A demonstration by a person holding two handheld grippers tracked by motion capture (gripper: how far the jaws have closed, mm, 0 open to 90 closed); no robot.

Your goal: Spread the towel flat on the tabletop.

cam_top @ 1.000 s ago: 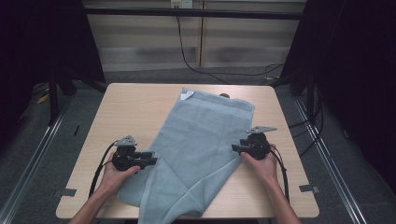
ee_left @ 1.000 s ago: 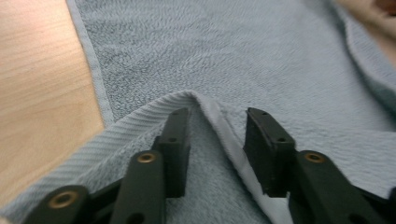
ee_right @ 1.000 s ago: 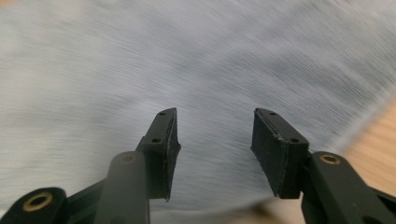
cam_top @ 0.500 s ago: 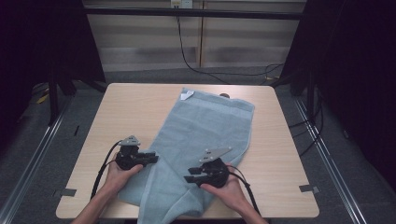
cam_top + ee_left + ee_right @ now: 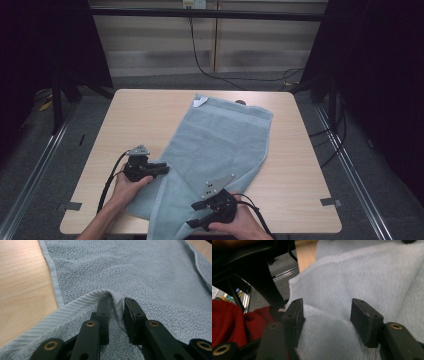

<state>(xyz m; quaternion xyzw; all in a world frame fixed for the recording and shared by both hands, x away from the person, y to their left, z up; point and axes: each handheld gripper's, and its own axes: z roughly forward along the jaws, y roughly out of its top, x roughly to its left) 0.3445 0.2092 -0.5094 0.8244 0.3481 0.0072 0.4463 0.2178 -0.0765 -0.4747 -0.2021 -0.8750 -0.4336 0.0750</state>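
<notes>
Towel [image 5: 215, 150] lies on the table [image 5: 300, 165], long axis diagonal from near left to far right. Left gripper [image 5: 162, 169] pinches a fold of its left hem. Right gripper [image 5: 192, 216], jaws just opening, straddles the near edge unclamped.

My light wood surface [image 5: 125, 120] sits on grey carpet floor [image 5: 40, 165]. Black cable [image 5: 200, 55] hangs down the pale panel wall [image 5: 150, 45] at back. Metal rails [image 5: 47, 145] run along both sides, w/ grey tape bits [image 5: 330, 202] on the surface's near corners.
</notes>
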